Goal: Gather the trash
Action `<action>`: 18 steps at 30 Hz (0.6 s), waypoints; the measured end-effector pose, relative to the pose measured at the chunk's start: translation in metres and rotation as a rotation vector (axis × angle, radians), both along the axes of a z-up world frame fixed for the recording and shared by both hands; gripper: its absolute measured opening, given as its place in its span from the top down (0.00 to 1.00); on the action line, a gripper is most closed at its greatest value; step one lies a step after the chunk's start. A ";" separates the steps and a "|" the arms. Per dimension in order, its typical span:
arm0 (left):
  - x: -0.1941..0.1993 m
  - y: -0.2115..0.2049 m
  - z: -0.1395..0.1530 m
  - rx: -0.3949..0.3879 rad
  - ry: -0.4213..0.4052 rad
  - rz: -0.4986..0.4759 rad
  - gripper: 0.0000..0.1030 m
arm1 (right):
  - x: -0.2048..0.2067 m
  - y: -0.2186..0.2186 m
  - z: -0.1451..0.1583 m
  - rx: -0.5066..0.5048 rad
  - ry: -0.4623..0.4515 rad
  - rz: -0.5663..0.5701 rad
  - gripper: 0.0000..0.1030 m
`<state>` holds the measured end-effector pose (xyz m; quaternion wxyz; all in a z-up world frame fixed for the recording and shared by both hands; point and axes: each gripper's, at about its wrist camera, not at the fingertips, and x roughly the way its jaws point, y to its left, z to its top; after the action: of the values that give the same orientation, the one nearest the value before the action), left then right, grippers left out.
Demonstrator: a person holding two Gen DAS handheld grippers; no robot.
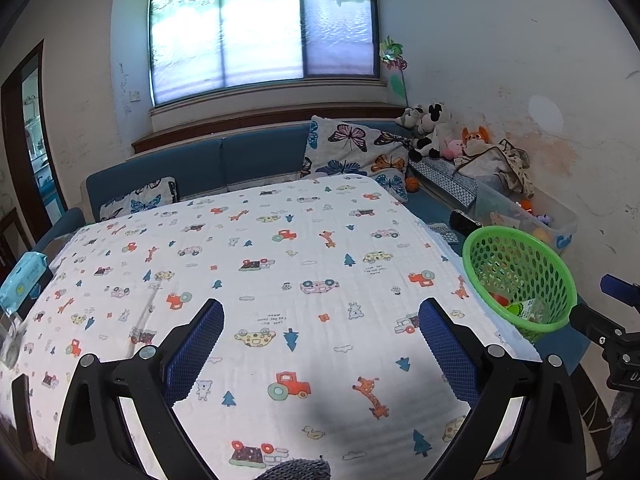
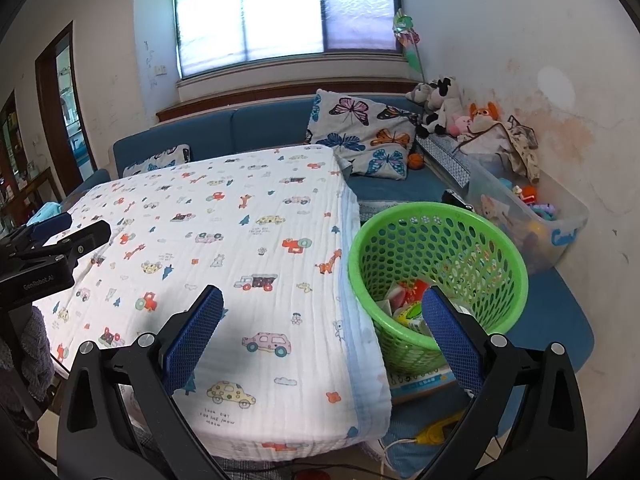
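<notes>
A green perforated basket [image 2: 440, 272] stands on the blue sofa seat right of the table and holds several wrappers [image 2: 408, 300]; it also shows in the left wrist view [image 1: 520, 276]. The table [image 1: 260, 264] wears a white cloth printed with cars and giraffes. My left gripper [image 1: 320, 344] is open and empty above the cloth near the table's front. My right gripper [image 2: 322, 332] is open and empty over the table's right edge, its right finger in front of the basket. The right gripper's tip shows at the right of the left wrist view [image 1: 612, 312].
A blue wipes pack [image 1: 24, 280] lies at the table's left edge. Butterfly cushions [image 2: 360, 136], soft toys [image 2: 440, 104] and a clear toy bin [image 2: 528, 220] line the blue sofa. A flat box [image 2: 424, 384] lies under the basket's front. Cables [image 2: 400, 444] lie below.
</notes>
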<state>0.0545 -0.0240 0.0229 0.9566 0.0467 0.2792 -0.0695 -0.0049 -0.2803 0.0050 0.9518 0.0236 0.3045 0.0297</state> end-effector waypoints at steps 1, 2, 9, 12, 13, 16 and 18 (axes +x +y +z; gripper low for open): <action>0.000 0.000 0.000 0.000 0.000 0.002 0.08 | 0.000 0.000 0.000 -0.001 0.000 0.000 0.04; 0.000 0.001 0.000 0.000 0.000 0.003 0.08 | 0.000 0.000 0.000 0.002 -0.001 0.000 0.04; 0.000 0.003 0.000 -0.001 -0.001 0.011 0.08 | 0.000 0.001 -0.001 0.003 0.001 0.002 0.04; 0.000 0.004 0.000 -0.003 -0.001 0.016 0.08 | 0.000 0.002 -0.002 0.004 0.003 0.005 0.04; 0.000 0.005 0.000 -0.003 0.000 0.018 0.08 | 0.000 0.002 -0.002 0.003 0.003 0.005 0.04; 0.000 0.005 0.000 -0.003 -0.002 0.019 0.08 | 0.000 0.003 -0.002 0.004 0.003 0.006 0.04; 0.000 0.005 -0.001 -0.003 -0.003 0.018 0.08 | 0.000 0.003 -0.003 0.003 0.003 0.005 0.04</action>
<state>0.0548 -0.0187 0.0223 0.9576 0.0428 0.2782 -0.0610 -0.0052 -0.2775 0.0025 0.9512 0.0245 0.3060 0.0324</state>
